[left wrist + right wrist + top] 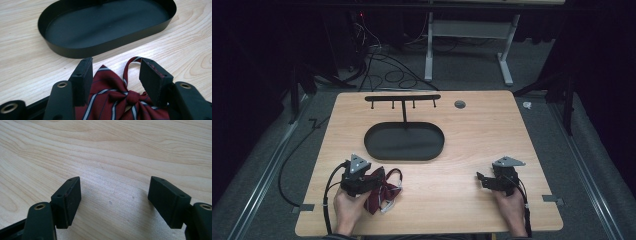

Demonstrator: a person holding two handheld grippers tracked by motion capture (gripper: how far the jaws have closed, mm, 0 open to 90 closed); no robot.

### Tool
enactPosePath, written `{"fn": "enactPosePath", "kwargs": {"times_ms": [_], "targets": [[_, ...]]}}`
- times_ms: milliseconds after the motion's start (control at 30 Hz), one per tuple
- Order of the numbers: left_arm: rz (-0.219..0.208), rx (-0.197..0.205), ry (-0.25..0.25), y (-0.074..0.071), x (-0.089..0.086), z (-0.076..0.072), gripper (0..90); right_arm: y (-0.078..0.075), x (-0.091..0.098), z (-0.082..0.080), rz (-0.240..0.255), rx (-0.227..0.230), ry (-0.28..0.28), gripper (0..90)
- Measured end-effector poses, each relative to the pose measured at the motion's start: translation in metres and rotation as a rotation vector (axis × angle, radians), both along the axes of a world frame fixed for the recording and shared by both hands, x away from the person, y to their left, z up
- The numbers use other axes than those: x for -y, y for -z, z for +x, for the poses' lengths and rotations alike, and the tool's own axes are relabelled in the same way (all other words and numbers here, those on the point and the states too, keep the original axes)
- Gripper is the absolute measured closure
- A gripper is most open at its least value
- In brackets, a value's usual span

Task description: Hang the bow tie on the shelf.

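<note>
A dark red bow tie point(384, 190) with pale stripes and a neck strap lies on the wooden table near the front left. My left gripper point(364, 181) hovers at its left edge, held in a hand. In the left gripper view the bow tie point(117, 97) lies between the wide-apart jaws of the left gripper point(116, 65), its knot close to the right pad; the pads do not press it. My right gripper point(484, 180) rests near the front right. In its own view the right gripper point(115, 182) stands open over bare wood.
A black oval tray point(404, 158) sits mid-table, its near wall point(87, 51) just beyond the bow tie. A black T-shaped stand point(402, 97) with small hooks rises behind the tray. A grey round cap point(459, 104) is set in the tabletop. Cables lie on the floor beyond.
</note>
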State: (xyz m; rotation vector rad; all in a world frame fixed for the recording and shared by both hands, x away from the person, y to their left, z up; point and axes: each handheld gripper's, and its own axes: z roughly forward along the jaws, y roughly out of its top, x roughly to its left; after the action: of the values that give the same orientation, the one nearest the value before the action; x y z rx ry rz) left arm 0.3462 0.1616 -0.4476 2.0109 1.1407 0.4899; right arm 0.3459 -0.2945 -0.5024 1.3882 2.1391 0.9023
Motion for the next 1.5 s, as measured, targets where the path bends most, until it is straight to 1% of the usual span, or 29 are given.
{"fn": "enactPosePath", "kwargs": {"times_ms": [200, 300, 400, 500, 567, 633, 767, 967, 1133, 1233, 1333, 1433, 1500], "targets": [[0.012, -0.012, 0.031, 0.004, 0.013, 0.007, 47.0, 0.000, 0.000, 0.000, 0.000, 0.000, 0.000, 28.0], [0.016, -0.030, 0.048, 0.008, 0.019, 0.012, 48.9, 0.000, 0.000, 0.000, 0.000, 0.000, 0.000, 28.0], [0.031, -0.047, 0.065, 0.012, 0.025, 0.018, 50.5, 0.000, 0.000, 0.000, 0.000, 0.000, 0.000, 28.0], [0.027, -0.061, 0.079, 0.017, 0.028, 0.023, 54.3, 0.000, 0.000, 0.000, 0.000, 0.000, 0.000, 28.0], [0.023, -0.066, 0.079, 0.020, 0.030, 0.026, 57.8, 0.000, 0.000, 0.000, 0.000, 0.000, 0.000, 28.0], [0.022, -0.083, 0.083, 0.023, 0.032, 0.029, 60.1, 0.000, 0.000, 0.000, 0.001, 0.000, 0.000, 28.1], [0.035, -0.099, 0.087, 0.029, 0.035, 0.034, 62.8, 0.000, 0.000, 0.000, 0.001, 0.000, 0.000, 28.1], [0.044, -0.125, 0.085, 0.036, 0.038, 0.040, 66.5, 0.000, 0.000, 0.000, 0.000, 0.000, 0.000, 28.0], [0.059, -0.143, 0.085, 0.040, 0.039, 0.043, 73.3, 0.000, 0.000, 0.000, 0.000, -0.002, 0.000, 28.0], [0.075, -0.147, 0.082, 0.043, 0.041, 0.044, 78.2, 0.000, 0.000, 0.000, 0.001, 0.000, 0.000, 27.9], [0.081, -0.148, 0.078, 0.043, 0.041, 0.045, 82.2, 0.000, 0.000, 0.000, 0.001, 0.000, 0.000, 28.0], [0.093, -0.139, 0.071, 0.043, 0.042, 0.045, 87.5, 0.000, 0.000, 0.000, 0.000, 0.000, 0.000, 28.0], [0.096, -0.139, 0.071, 0.043, 0.042, 0.045, 89.1, 0.000, 0.000, 0.000, 0.000, 0.000, 0.000, 27.9]]}}
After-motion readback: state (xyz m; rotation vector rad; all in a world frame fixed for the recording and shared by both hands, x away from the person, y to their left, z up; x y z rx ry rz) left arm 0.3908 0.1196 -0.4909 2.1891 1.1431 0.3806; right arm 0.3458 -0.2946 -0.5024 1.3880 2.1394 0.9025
